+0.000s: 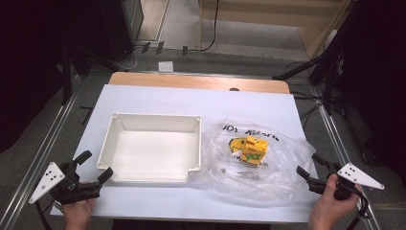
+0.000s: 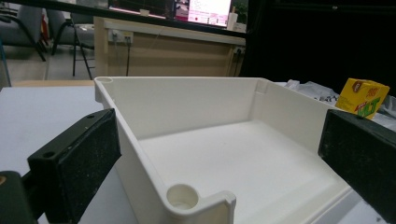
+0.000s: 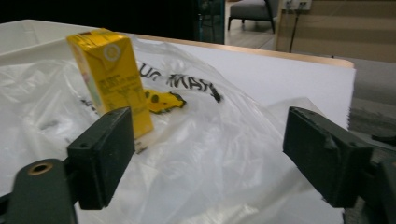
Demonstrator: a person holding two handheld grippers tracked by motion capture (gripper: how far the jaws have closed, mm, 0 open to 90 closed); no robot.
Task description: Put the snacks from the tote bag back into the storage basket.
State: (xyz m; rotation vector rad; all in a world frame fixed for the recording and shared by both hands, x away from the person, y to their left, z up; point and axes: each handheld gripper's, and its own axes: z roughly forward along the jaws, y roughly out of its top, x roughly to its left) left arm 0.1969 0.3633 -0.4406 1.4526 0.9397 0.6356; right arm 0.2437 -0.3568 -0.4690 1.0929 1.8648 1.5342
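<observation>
Juice carton ahead of the spread right gripper, upright among clear plastic.

Nearest, right gripper [image 1: 313,175] at the table's near right edge, jaws parted wide with nothing between them, just touching the rim of the crumpled plastic bag [image 3: 224,154]. Beyond the pads, up and to the left in the right gripper view, yellow juice carton [image 3: 112,79] standing on the bag, long axis vertical, well short of a grasp. Far closer to the right gripper than to the left gripper [image 1: 91,170], likewise released, facing the near corner of the white tray [image 2: 196,205].
</observation>
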